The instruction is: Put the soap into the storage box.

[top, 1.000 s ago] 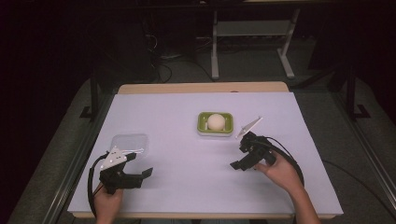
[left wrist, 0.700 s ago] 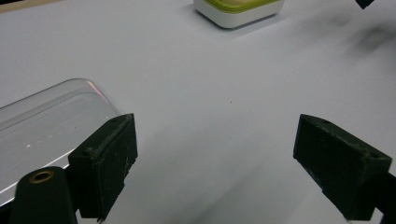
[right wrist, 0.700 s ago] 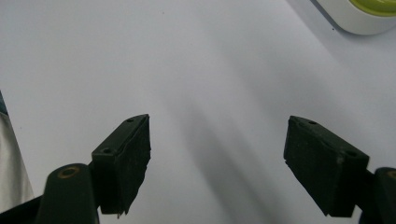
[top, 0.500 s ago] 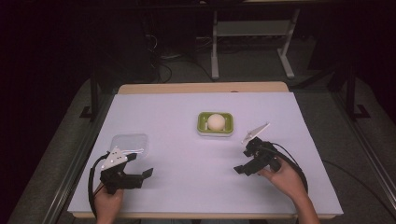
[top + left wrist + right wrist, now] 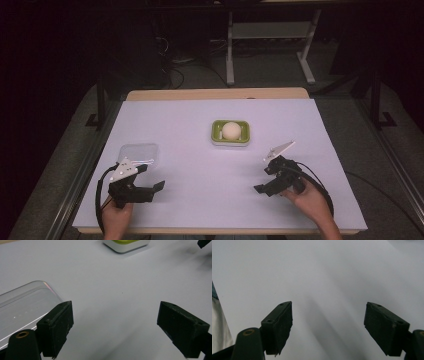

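Now we see the green dish [image 5: 230,133] w/ a pale round ball [image 5: 230,130] mid-table, its long axis running left-right. Clear lid [image 5: 138,153] lies flat just beyond the left gripper [image 5: 152,181]; no writing readable on it, though the glare is poor. Left gripper and right gripper [image 5: 264,181] both rest spread wide, holding nothing.
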A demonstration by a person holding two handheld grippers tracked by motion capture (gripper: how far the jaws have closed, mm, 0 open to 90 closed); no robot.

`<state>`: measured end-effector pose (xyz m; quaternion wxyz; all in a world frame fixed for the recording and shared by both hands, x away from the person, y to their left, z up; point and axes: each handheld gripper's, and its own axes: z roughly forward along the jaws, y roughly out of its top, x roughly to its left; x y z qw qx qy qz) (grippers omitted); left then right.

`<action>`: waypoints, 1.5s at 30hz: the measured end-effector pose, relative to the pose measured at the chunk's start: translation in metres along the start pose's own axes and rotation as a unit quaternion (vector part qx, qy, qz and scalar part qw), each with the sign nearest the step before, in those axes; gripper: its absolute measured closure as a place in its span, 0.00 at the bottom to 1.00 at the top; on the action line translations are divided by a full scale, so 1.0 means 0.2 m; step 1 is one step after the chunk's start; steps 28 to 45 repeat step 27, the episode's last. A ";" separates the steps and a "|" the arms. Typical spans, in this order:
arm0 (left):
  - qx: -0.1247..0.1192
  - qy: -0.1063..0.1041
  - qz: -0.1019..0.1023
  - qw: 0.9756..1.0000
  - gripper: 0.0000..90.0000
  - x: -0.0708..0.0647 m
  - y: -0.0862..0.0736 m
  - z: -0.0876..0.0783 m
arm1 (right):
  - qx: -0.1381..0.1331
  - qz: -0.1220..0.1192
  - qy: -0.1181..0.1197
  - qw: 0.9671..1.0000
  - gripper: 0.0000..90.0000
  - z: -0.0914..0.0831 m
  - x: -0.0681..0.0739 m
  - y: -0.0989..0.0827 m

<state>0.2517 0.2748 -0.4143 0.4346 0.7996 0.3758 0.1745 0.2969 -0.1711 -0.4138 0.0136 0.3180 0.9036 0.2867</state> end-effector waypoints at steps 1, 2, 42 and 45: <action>0.000 0.000 0.000 1.000 0.15 0.00 0.00 0.00 | 0.000 0.000 0.000 1.000 0.25 0.00 0.00 0.00; -0.001 0.000 -0.001 1.000 0.15 0.00 0.00 0.00 | -0.001 0.000 -0.001 1.000 0.25 0.00 0.00 -0.01; 0.012 -0.023 0.019 0.999 0.15 -0.01 0.01 0.03 | -0.018 0.010 -0.031 0.999 0.24 -0.03 0.06 -0.17; 0.012 -0.023 0.019 0.999 0.15 -0.01 0.01 0.03 | -0.018 0.010 -0.031 0.999 0.24 -0.03 0.06 -0.17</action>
